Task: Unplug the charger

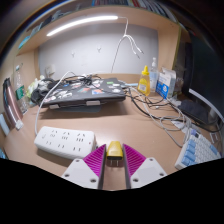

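In the gripper view, a small yellow charger (115, 154) is seen clamped between the two purple pads of the gripper (114, 163), just right of the white power strip (65, 141) lying on the wooden counter (140, 125); a laptop (85, 95) is placed beyond the strip

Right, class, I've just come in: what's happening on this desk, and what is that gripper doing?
A hand-held gripper has its two pink-padded fingers closed on a small yellowish charger, held just above the wooden desk. The white power strip lies just beside it, apart from the charger, so the charger looks already pulled free. Beyond them sits a laptop among cables and bottles.
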Demonstrator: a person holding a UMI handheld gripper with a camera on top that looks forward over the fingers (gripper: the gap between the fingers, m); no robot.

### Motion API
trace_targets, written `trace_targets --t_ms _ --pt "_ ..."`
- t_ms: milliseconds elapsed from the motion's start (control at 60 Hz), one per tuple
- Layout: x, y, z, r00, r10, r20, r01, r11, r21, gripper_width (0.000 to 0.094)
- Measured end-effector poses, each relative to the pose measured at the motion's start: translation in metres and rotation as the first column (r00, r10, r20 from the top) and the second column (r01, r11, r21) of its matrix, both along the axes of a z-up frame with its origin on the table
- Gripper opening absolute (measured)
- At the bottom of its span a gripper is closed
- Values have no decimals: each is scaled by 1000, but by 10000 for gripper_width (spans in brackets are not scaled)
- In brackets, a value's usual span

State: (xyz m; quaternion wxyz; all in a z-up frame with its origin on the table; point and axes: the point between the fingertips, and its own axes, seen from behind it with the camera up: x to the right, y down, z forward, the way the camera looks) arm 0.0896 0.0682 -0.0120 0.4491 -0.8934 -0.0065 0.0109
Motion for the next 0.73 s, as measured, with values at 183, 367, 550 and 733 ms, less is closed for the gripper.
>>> trace_targets --t_ms 183,367,550,733 --pt "13 -4 5 999 -22 25 21 1000 15 856" --pt "11 -31 18 999 34 -21 -33 998 49 882" --pt "20 -76 40 998 45 -34 -42 994 98 877" --pt "29 -125 40 994 69 -87 -61 995 83 868"
